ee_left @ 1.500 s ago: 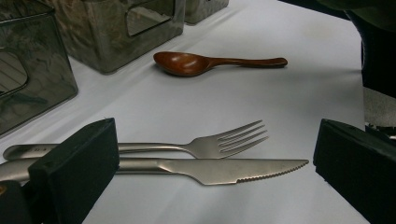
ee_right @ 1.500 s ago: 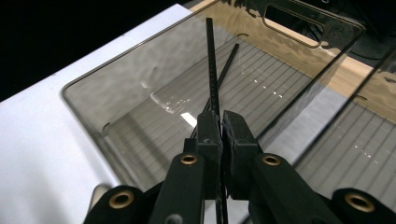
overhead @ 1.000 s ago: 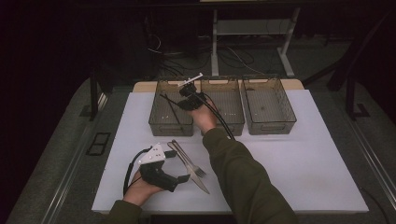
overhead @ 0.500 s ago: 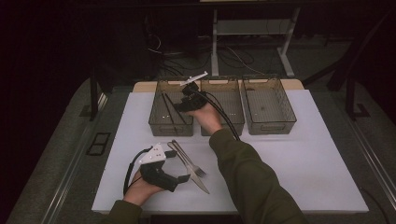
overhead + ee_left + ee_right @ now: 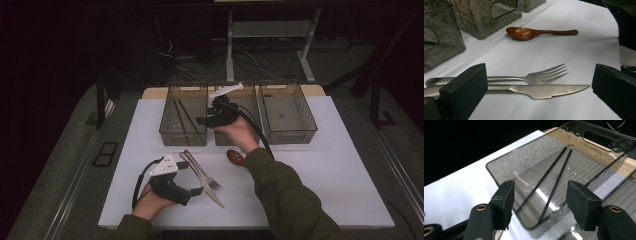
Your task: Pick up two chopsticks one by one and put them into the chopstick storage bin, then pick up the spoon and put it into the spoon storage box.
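In the high view, three clear bins stand in a row at the far side of the white surface [image 5: 320, 165]. The left bin [image 5: 184, 120] holds two black chopsticks [image 5: 181, 114]. The right gripper [image 5: 206, 120] hovers over the gap between the left and middle bin [image 5: 250, 107], held by the right hand [image 5: 239, 131]. The right bin [image 5: 287, 112] stands just beside the middle one. Near the front edge, the left gripper [image 5: 192, 192] rests by a fork [image 5: 202, 172] and knife [image 5: 212, 192] lying side by side. A wooden spoon [image 5: 235, 157] lies in front of the middle bin.

In the left gripper view, the jaws stand wide apart and empty, with the knife [image 5: 539, 90] and fork [image 5: 541, 75] between them on the surface. The spoon [image 5: 536, 32] lies beyond, near the bins.

In the right gripper view, the jaws are spread apart with nothing between them, above the left bin [image 5: 506, 162], where the chopsticks [image 5: 554, 177] lie close together and meet at their far ends.
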`<state>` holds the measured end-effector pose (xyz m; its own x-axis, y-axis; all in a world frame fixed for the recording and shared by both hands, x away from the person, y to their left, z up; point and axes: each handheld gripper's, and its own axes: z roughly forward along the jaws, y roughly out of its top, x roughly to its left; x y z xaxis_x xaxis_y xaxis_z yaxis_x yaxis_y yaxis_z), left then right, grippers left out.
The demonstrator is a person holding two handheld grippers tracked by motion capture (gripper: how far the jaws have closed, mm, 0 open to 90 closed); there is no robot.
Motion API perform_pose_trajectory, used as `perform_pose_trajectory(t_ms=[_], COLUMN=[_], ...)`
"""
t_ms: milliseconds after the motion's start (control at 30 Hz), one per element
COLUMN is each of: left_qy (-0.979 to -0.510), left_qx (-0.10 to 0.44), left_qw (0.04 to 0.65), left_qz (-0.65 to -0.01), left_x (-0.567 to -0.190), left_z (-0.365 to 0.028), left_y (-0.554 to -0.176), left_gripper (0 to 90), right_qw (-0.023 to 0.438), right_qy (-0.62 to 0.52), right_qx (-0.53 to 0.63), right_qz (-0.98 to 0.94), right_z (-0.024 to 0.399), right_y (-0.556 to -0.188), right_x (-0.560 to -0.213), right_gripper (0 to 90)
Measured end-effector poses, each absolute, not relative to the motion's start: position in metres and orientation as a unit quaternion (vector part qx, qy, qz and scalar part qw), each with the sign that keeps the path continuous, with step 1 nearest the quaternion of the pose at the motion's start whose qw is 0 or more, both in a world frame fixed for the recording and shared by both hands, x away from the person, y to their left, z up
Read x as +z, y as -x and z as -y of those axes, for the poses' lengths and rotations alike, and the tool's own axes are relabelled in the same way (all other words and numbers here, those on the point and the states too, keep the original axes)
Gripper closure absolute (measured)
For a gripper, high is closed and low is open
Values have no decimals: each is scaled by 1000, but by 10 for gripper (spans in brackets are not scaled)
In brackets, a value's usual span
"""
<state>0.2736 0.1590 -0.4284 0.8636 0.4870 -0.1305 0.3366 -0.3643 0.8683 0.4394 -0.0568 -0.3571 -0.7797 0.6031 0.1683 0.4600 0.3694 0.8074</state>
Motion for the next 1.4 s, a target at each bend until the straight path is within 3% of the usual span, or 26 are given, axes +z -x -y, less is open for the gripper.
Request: perform_pose_trajectory(t_ms=[567, 1167, 1400], left_qy=[-820, -823, -822], left_qx=[72, 76, 78], left_qw=[507, 502, 502], left_qz=[-256, -254, -257], left_x=[-430, -430, -429], left_z=[-161, -159, -160], left_y=[-274, -274, -273], left_gripper=[0, 0, 0], right_qw=[73, 60, 57], right_qy=[-293, -281, -281], right_qx=[488, 478, 463], right_qz=[-819, -830, -839], right_z=[126, 187, 198], right_y=[-385, -323, -306], right_x=[-350, -379, -394], right_gripper=[373, 374, 433])
